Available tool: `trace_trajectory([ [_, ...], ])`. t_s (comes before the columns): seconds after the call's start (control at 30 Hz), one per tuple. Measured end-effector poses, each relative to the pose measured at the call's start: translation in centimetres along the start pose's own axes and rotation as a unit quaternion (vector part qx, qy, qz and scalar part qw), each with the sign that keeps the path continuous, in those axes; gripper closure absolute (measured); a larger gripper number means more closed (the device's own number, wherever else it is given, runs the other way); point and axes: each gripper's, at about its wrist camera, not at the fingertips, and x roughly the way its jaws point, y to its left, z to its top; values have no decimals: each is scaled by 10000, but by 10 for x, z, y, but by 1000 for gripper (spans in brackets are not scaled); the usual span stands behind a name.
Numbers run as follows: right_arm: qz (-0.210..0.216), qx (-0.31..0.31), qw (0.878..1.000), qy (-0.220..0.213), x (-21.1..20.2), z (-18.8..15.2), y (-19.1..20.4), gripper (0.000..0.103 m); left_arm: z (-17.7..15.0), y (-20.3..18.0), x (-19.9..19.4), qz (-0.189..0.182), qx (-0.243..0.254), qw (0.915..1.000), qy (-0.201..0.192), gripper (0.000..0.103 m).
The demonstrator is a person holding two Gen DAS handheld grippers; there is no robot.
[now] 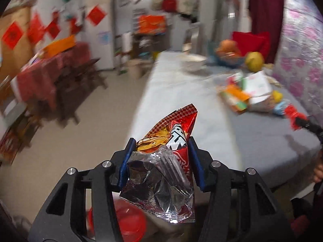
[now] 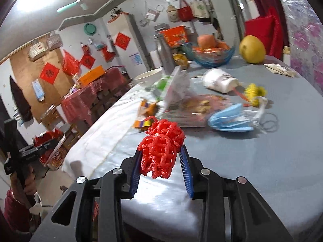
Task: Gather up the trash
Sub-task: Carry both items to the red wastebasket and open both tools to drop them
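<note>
My left gripper (image 1: 160,141) is shut on a crumpled red and silver snack wrapper (image 1: 167,157), held above the floor beside the table's near left edge. My right gripper (image 2: 160,148) is shut on a red foam fruit net (image 2: 162,149), held just above the grey-blue tablecloth (image 2: 232,161). The same red net in the right gripper shows at the far right of the left wrist view (image 1: 292,115). More trash lies on the table: a blue face mask (image 2: 230,119), a tipped white paper cup (image 2: 220,79), an orange wrapper (image 2: 145,111) and a clear plastic bag (image 2: 177,88).
A blue fruit bowl (image 2: 212,55), a yellow pomelo (image 2: 252,49) and a white bowl (image 2: 147,76) stand at the table's far end. A red bin or bag (image 1: 129,223) sits on the floor below my left gripper. A red-clothed side table (image 1: 50,74) stands at left.
</note>
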Motion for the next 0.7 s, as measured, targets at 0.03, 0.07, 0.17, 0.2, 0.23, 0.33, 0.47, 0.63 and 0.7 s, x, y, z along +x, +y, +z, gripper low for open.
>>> trace_trajectory([
  [0.03,51,-65,10000,33,2,0,9,67,-10,19,-1,137,-132,9998,114,52],
  [0.07,118,-169,9997,88,7,0,21,67,-19,33,-1,258,-234,9992,209,52],
  [0.17,291,-487,9981,225,17,-1,57,67,-45,71,2,454,-511,9966,469,50],
  [0.2,332,-579,9974,255,19,-2,68,67,-57,84,5,499,-630,9950,585,50],
  [0.23,390,-690,9964,291,21,-3,82,67,-66,94,6,507,-702,9941,656,50],
  [0.33,648,-971,9920,471,29,-6,121,67,-94,116,19,461,-924,9901,947,50],
  [0.47,913,-1212,9858,721,39,-14,161,67,-124,132,52,392,-1034,9833,1444,45],
  [0.63,1111,-1575,9757,1038,51,-27,210,67,-141,149,64,388,-1241,9784,1605,13],
  [0.7,1166,-1689,9720,1142,56,-33,226,66,-139,155,61,412,-1269,9795,1508,9],
])
